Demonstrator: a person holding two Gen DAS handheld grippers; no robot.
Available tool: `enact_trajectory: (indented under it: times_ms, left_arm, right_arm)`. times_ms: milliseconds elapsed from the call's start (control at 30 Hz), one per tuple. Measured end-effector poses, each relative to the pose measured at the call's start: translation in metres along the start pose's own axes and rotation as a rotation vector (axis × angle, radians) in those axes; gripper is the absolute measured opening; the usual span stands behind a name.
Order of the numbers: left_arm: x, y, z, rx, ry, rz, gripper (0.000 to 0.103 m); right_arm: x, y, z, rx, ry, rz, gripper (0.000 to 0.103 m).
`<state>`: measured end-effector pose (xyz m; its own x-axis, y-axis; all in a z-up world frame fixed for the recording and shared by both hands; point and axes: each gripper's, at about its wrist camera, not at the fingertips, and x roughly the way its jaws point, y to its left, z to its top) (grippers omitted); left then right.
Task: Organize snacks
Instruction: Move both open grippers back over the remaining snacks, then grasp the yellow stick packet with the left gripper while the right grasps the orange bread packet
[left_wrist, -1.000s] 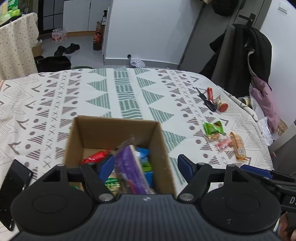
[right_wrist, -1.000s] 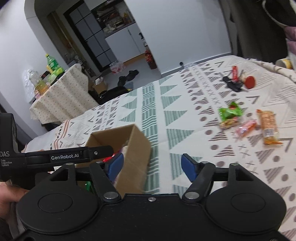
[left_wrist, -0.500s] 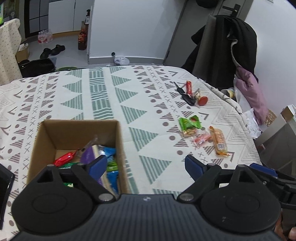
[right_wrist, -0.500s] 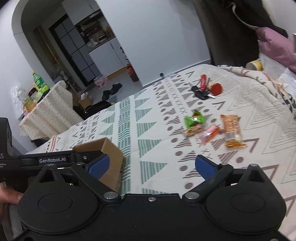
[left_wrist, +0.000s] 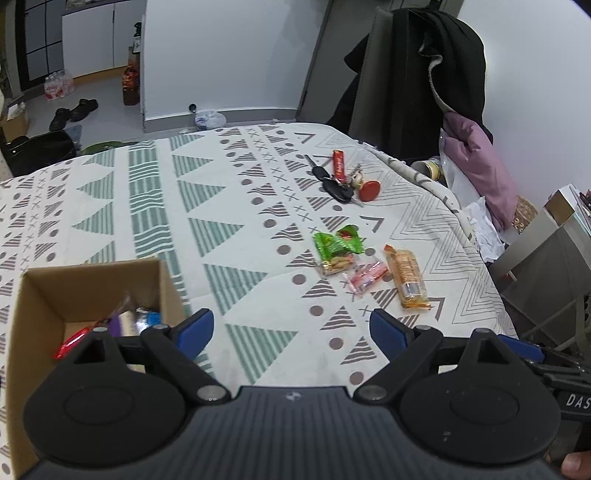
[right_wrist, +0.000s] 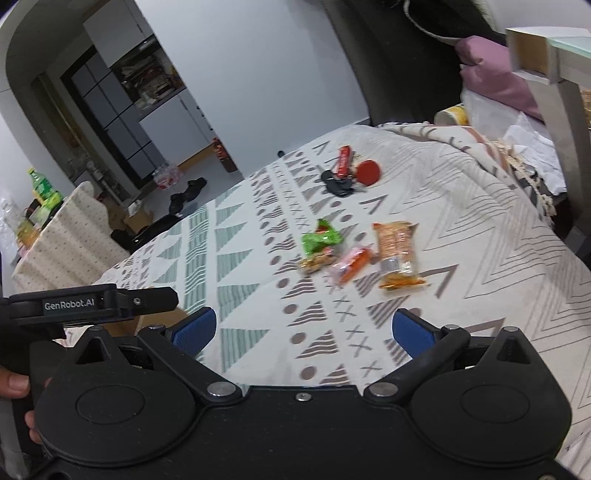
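Observation:
A brown cardboard box (left_wrist: 44, 295) sits at the lower left on the patterned tablecloth, with a red packet (left_wrist: 72, 341), a purple packet and blue wrappers inside. Three loose snacks lie together further right: a green packet (left_wrist: 336, 247) (right_wrist: 319, 243), a small pink packet (left_wrist: 365, 277) (right_wrist: 351, 266) and an orange bar (left_wrist: 406, 277) (right_wrist: 397, 254). My left gripper (left_wrist: 291, 326) is open and empty, right of the box and short of the snacks. My right gripper (right_wrist: 304, 328) is open and empty, over the cloth in front of the snacks.
A bunch of keys with red tags (left_wrist: 343, 181) (right_wrist: 345, 173) lies beyond the snacks. A chair draped with dark and pink clothes (left_wrist: 443, 110) stands past the table's right edge. The other handheld gripper (right_wrist: 92, 304) and a hand show at the left of the right wrist view.
Both grippers have swung right, away from the box and toward the loose snacks. The purple packet, between the left fingers a second ago, now lies in the box. Both sets of fingers are spread wider.

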<state>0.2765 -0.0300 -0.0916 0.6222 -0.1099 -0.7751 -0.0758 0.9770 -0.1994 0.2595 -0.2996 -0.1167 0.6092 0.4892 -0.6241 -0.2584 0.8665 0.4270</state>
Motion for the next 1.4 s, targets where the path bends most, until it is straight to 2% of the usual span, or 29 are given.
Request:
enact_trajectory:
  times_ms: [100,367,567,933,1200,1300,1400]
  left_arm:
    - [0.010,-0.008,0.003,0.011,0.001,0.004,0.091]
    - [0.043,-0.028,0.012,0.032,-0.002,-0.010,0.090]
    - [0.075,-0.043,0.019,0.048,0.013,-0.028,0.087]
    - [0.143,-0.048,0.029,0.076,0.074,-0.002,0.065]
    - [0.179,-0.050,0.028,0.167,0.115,0.021,0.065]
    - [0.190,-0.052,0.029,0.172,0.123,0.016,0.065]
    - [0.198,-0.055,0.029,0.188,0.115,0.021,0.065]
  right_arm:
    - [0.004,-0.010,0.002,0.008,-0.004,-0.014,0.099]
    - [0.024,-0.037,0.012,0.029,0.013,-0.042,0.082]
    - [0.043,-0.054,0.021,0.047,0.030,-0.051,0.076]
    - [0.088,-0.071,0.035,0.041,0.067,-0.082,0.072]
    - [0.117,-0.074,0.043,0.001,0.102,-0.115,0.072]
    - [0.127,-0.075,0.042,-0.005,0.120,-0.127,0.072]
    - [0.135,-0.075,0.039,-0.025,0.133,-0.151,0.066]
